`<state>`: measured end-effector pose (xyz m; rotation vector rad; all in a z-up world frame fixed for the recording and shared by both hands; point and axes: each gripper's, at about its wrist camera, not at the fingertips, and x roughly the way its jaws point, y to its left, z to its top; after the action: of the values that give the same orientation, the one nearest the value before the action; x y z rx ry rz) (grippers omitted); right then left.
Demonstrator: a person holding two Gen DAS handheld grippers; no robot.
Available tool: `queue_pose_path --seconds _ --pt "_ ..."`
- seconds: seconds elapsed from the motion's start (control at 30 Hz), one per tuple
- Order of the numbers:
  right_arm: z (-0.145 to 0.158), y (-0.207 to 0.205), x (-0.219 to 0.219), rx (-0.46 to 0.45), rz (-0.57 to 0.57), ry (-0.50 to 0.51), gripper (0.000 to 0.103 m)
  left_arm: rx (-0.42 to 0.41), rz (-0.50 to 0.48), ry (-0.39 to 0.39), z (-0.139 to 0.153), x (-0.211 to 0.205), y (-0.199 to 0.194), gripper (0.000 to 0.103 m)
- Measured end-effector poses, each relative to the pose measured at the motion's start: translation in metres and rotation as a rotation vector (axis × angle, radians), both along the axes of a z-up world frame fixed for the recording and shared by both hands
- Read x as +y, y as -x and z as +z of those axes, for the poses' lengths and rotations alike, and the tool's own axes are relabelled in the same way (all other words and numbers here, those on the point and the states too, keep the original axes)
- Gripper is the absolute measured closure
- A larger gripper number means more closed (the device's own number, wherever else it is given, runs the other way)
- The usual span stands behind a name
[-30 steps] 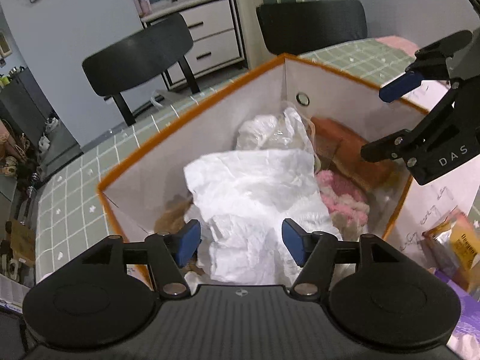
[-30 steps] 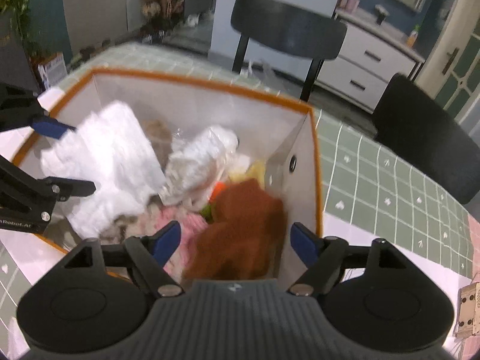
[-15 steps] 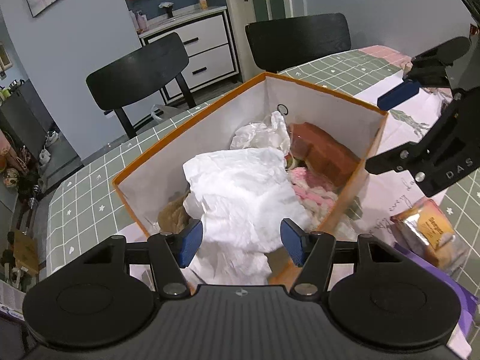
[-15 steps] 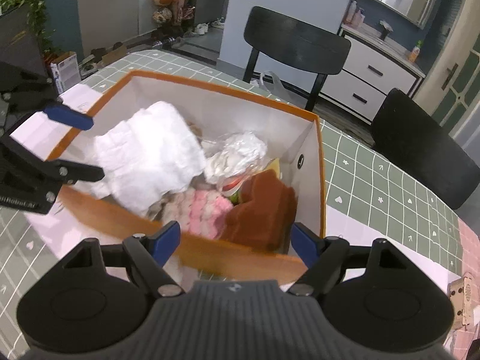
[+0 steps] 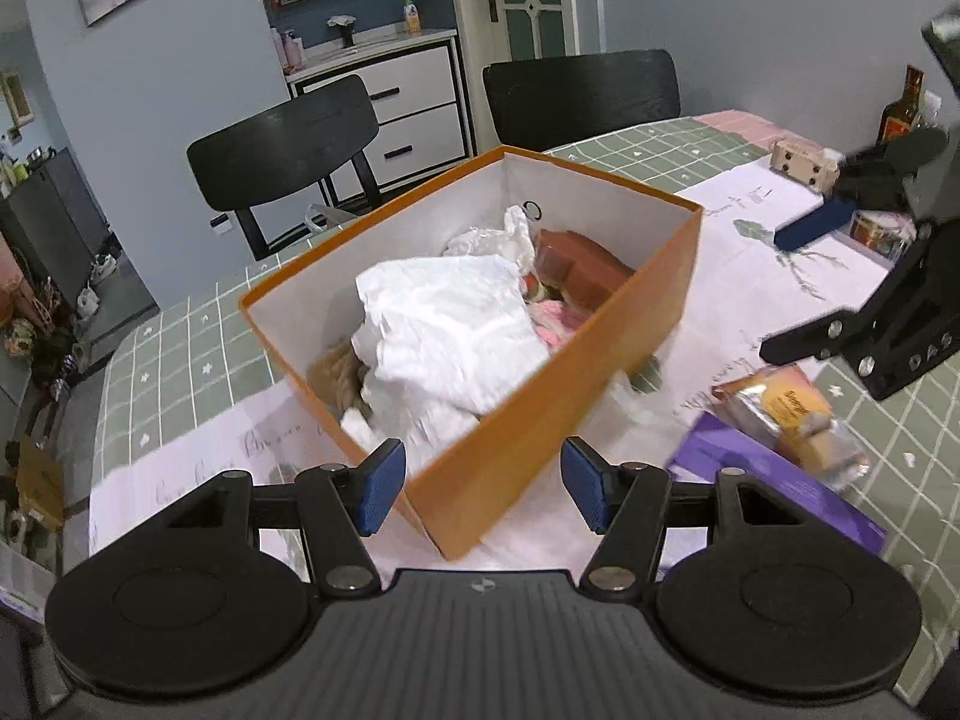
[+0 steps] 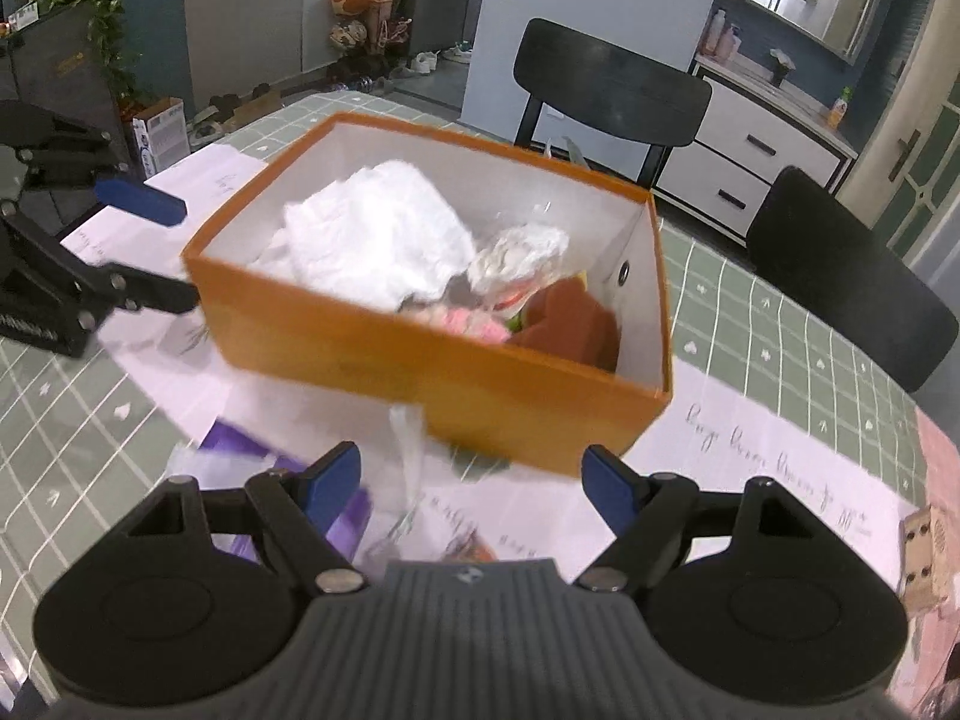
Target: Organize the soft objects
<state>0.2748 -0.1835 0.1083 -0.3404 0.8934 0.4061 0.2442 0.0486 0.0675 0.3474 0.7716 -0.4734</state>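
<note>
A: Start at the left. What is the left gripper doing?

B: Its blue pads stand apart with nothing between them, poised over the near corner of the orange cardboard box with white inner walls, which sits on the green checked tablecloth.

A: And inside the box?

B: At the left end a tan rope-like bundle, then a big crumpled white cloth heaped above the rim, a clear crinkled plastic bag behind it, a pink knitted piece and a rust-brown plush item toward the right end.

A: Further right?

B: The right gripper hangs beside the box, its jaws wide and holding nothing. Below it on the table lie a flat purple packet and a clear-wrapped yellow snack pack.

A: So how far along is the sorting?

B: Nearly done, I'd judge: the soft things visible are all in the box, and both grippers are bare. What lies outside looks like packaged goods. Perhaps only pressing the white cloth down remains.
</note>
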Motion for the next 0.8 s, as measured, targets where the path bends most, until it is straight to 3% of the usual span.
queue_pose_path --seconds 0.2,0.43,0.8 --pt "-0.017 0.038 -0.010 0.015 0.012 -0.039 0.023 0.011 0.011 0.060 -0.008 0.010 0.034 0.032" --pt "-0.038 0.078 -0.030 0.033 0.012 -0.087 0.023 0.053 0.038 0.191 -0.026 0.021 0.068 0.032" --pt "-0.058 0.107 -0.066 0.027 -0.056 -0.196 0.022 0.067 0.113 0.259 -0.058 0.023 0.117 0.029"
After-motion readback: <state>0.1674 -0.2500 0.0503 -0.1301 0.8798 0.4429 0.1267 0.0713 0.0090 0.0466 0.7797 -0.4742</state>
